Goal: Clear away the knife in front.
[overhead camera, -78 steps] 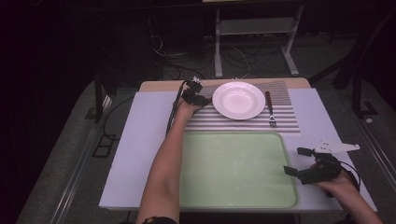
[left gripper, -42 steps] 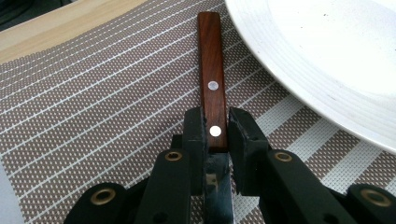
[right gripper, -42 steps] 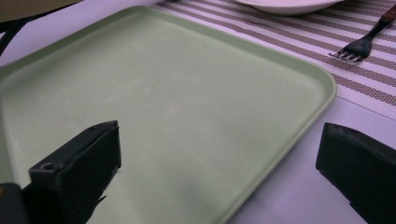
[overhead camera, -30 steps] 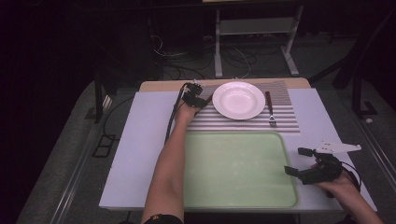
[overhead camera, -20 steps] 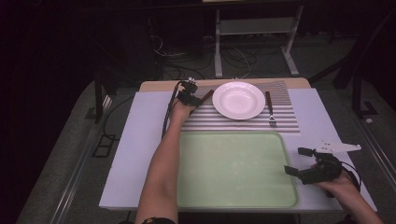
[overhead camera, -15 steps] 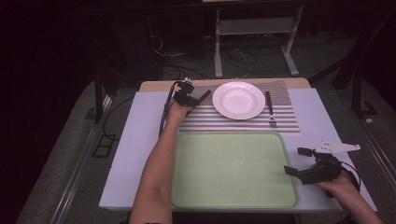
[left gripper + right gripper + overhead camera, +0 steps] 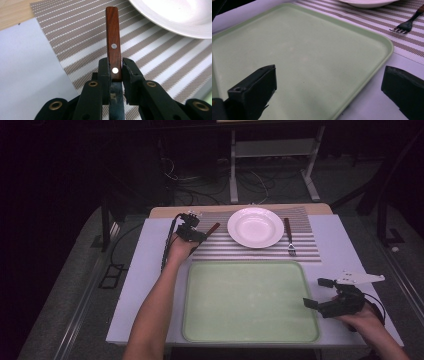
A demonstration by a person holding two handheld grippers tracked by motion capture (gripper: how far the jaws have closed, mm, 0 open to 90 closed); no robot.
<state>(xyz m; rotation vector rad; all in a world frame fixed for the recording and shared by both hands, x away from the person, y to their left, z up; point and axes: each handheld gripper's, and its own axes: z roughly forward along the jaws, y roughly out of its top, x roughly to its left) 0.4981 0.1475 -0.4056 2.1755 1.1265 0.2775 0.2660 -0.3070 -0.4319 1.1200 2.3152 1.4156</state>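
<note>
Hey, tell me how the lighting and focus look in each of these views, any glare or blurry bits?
High view: table lit, surroundings nearly black, white plate slightly blown out. Left gripper view: knife handle sharp, plate rim overexposed, blade near the lens soft. Right gripper view: green tray evenly lit, the right hand-held gripper dark and soft, fork slightly blurred.

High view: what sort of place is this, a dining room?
Probably a lab or studio staged as a dining spot: a striped placemat with plate and fork, but dark surroundings and loose cables on the floor.
</note>
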